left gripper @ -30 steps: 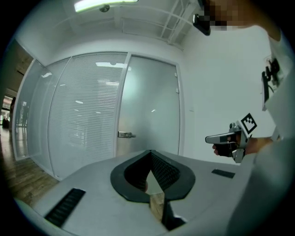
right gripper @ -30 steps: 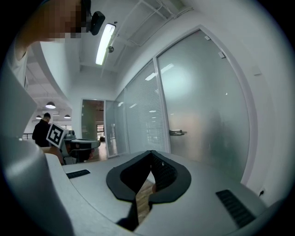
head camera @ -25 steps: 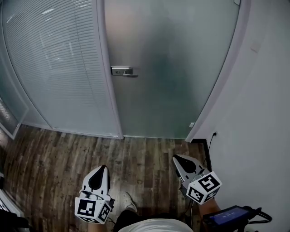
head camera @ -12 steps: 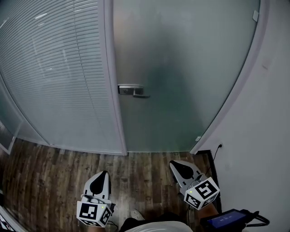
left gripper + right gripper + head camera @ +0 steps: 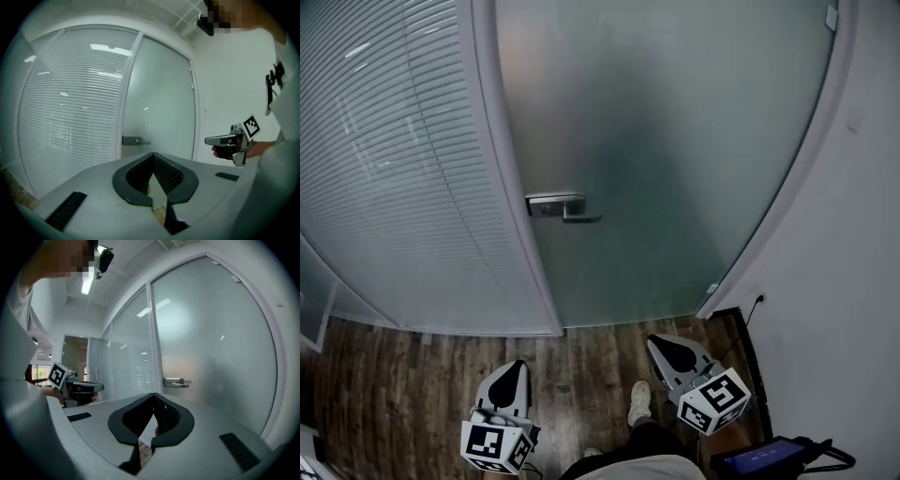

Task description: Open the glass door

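Note:
The frosted glass door (image 5: 666, 150) stands closed in its white frame. Its metal lever handle (image 5: 558, 206) sits at the door's left edge; it also shows in the left gripper view as the handle (image 5: 136, 140) and in the right gripper view as the handle (image 5: 176, 382). My left gripper (image 5: 516, 368) and right gripper (image 5: 662, 346) are held low in front of the door, well short of the handle, pointing at it. Both are shut and hold nothing: left gripper (image 5: 153, 157), right gripper (image 5: 153, 397).
A glass panel with white blinds (image 5: 384, 169) fills the left side. A white wall (image 5: 853, 234) with a socket (image 5: 758, 300) closes the right. Dark wood floor (image 5: 403, 375) lies below. My shoe (image 5: 639, 403) is stepping forward between the grippers.
The door and its handle have come closer and sit lower in the head view. Both grippers have moved forward toward the door. A shoe has appeared between them.

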`<state>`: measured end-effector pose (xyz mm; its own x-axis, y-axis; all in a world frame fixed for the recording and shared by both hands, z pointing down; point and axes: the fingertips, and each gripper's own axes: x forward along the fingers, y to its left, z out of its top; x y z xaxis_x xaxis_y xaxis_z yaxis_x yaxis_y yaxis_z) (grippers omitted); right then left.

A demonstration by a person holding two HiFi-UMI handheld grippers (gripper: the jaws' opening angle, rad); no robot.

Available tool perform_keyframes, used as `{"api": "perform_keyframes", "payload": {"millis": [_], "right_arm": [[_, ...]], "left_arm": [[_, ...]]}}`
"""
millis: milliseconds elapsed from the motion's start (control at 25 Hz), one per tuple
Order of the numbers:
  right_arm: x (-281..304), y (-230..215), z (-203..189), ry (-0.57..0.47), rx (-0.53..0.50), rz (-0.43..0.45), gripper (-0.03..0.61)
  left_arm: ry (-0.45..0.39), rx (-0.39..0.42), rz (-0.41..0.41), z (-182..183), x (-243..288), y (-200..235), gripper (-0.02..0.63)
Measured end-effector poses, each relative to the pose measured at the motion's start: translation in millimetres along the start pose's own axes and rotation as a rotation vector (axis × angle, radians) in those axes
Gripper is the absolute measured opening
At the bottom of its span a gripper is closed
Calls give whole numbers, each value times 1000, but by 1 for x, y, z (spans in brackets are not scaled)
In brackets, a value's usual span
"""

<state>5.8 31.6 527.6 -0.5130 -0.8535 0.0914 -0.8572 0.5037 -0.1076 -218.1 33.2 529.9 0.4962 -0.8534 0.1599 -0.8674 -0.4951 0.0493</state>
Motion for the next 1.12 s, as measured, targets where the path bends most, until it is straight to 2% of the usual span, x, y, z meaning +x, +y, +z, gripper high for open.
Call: {"api": "perform_keyframes", "payload": {"millis": [120,200,240,360,440,520,760,960,1120], "right_arm": [[24,-27,0,-2,4,3,2],[48,-49,33,-4,8,12,2],[65,-62,71,1,2,21,2],[118,-102,217,49,-42,67,2],[147,-126,270,71,-55,89,2],[169,-150,281,77,-50,98,2],[215,-203,276,89,4,167,2],[250,-222,255,137,5,204,2],[272,-229,249,175,-9,169,2]], "left_arm": [[-11,-2,7,5,31,4,-2],[-16,-11,21,38,60,14,-2],[-20,-23,29,73,78,21,-2],[-30,-87,65,207,131,38,-2],[-30,-111,87,259,160,47,-2],[-23,-110,103,273,187,52,-2],[-5,-109,144,281,238,48,-2],[14,-100,146,271,269,59,-2],[9,-111,119,268,283,74,-2]]}}
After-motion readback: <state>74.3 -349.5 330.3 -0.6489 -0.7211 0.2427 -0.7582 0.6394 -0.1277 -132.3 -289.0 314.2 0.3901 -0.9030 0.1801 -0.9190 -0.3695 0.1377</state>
